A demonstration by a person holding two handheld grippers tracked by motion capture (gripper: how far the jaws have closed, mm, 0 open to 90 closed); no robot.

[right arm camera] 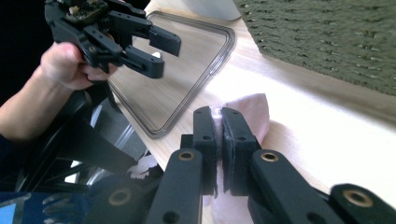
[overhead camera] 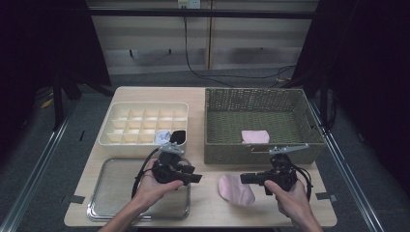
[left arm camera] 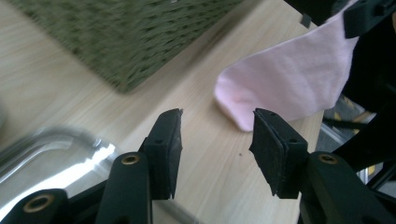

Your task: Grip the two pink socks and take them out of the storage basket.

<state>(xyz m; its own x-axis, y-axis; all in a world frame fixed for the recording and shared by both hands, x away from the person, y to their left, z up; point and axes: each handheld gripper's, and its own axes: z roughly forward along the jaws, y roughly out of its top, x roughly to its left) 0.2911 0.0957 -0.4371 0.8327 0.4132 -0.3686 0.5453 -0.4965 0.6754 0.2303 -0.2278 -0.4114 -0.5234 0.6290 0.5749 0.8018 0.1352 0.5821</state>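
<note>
High view: light wooden table point(overhead camera: 203, 212) in a dark room; left jaws apart, right jaws pinching pink sock point(overhead camera: 235, 189).

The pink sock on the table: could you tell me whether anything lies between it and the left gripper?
Nothing visible does. The left gripper faces the pink sock across bare table, jaws apart; the right gripper pinches its other end.

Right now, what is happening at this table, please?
A person works with two hand-held grippers. The right gripper is shut on a pink sock that lies on the table in front of the woven basket. The left gripper is open with nothing between its pads, aimed at the sock's free end, beside the metal tray. A second pink sock lies in the basket, and the divided box holds two rolled items.
</note>
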